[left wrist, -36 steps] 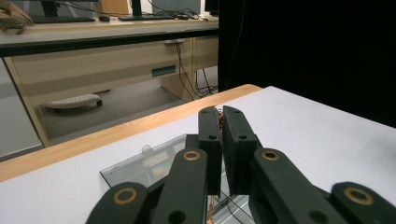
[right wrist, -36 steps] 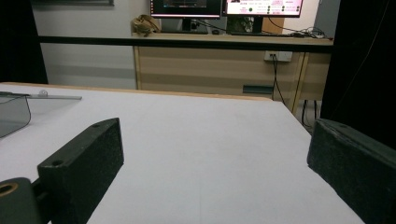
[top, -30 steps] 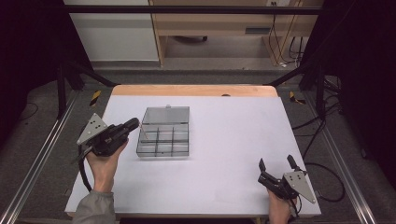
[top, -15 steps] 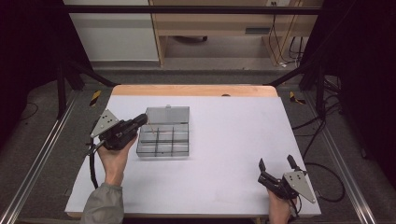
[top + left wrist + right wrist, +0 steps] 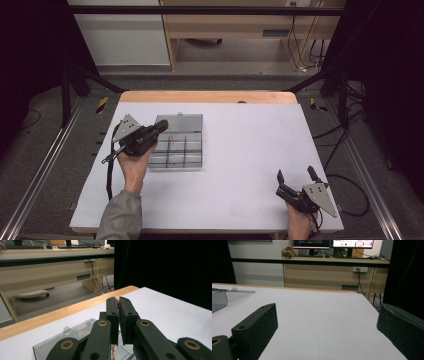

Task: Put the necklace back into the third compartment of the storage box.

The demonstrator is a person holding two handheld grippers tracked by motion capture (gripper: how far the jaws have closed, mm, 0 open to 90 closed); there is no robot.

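A clear plastic compartment box [image 5: 186, 146] lies on the white table, left of centre. My left gripper [image 5: 162, 126] hovers over the box's left rear part, held by a hand in a grey sleeve. Its jaws are pressed together, and a thin copper-coloured strand [image 5: 117, 303] shows pinched between the pads and hangs below them. In the left gripper view the box [image 5: 75, 333] lies just under the jaws. My right gripper [image 5: 296, 176] rests near the table's front right corner, jaws wide apart with nothing between them [image 5: 327, 327].
A wooden strip [image 5: 207, 96] runs along the table's far edge. Metal rails [image 5: 45, 165] flank the table on both sides. Desks with monitors [image 5: 332, 243] and cables stand beyond. The box's corner [image 5: 218, 298] shows far left in the right gripper view.
My left gripper has moved right, from beside the box's left edge to over the box. The right gripper has stayed where it was.
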